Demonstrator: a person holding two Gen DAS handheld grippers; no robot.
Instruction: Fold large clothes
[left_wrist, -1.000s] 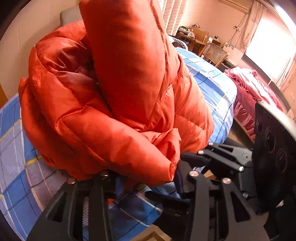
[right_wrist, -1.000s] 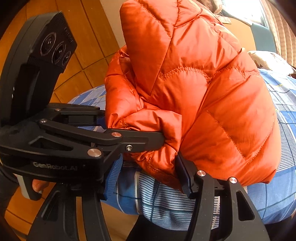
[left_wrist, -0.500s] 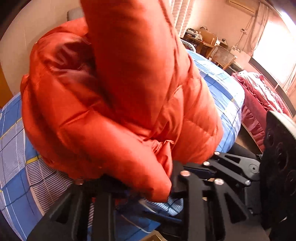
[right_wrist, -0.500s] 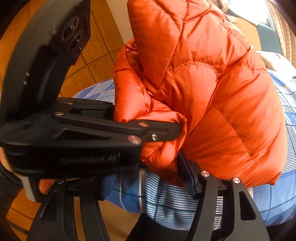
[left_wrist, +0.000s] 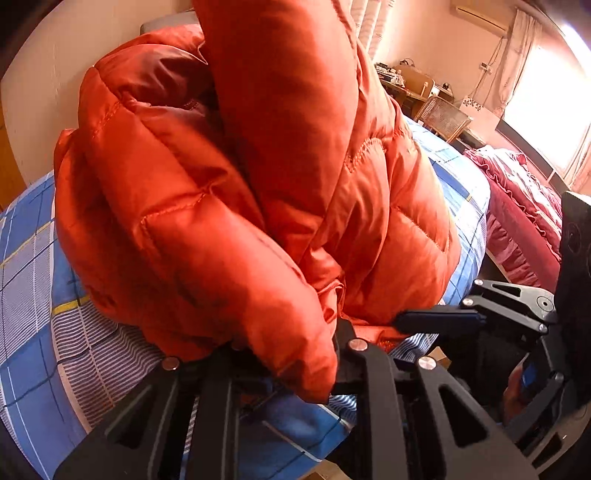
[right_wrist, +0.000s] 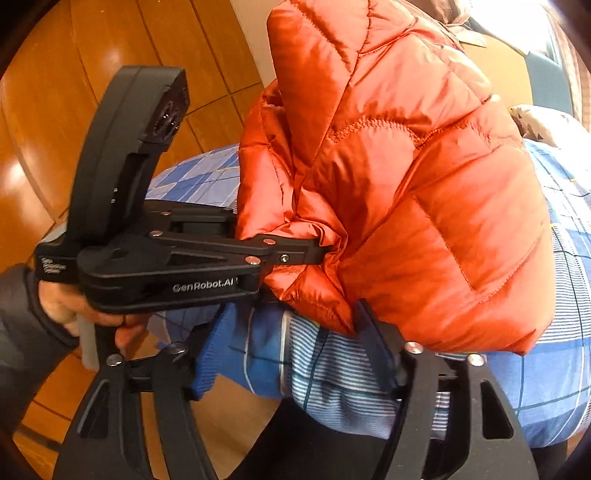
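An orange quilted puffer jacket (left_wrist: 236, 206) is bunched in a tall heap on the bed with the blue checked cover (left_wrist: 33, 314). My left gripper (left_wrist: 280, 365) is shut on the jacket's lower hem; the fabric bulges over its fingers. In the right wrist view the left gripper (right_wrist: 314, 254) reaches in from the left and bites the same jacket (right_wrist: 424, 192). My right gripper (right_wrist: 280, 328) stands wide; its right finger (right_wrist: 373, 332) touches the hem, and nothing is pinched between the fingers. It also shows at the right of the left wrist view (left_wrist: 436, 317).
A wooden floor (right_wrist: 92, 92) lies beside the bed's near edge. A red quilt (left_wrist: 524, 206) lies on a second bed at the right. A desk and a wicker chair (left_wrist: 443, 118) stand at the far wall by the window.
The jacket heap has come nearer and fills more of both views. The left gripper has pushed further into the hem, and the right gripper's tip now lies under the jacket's edge.
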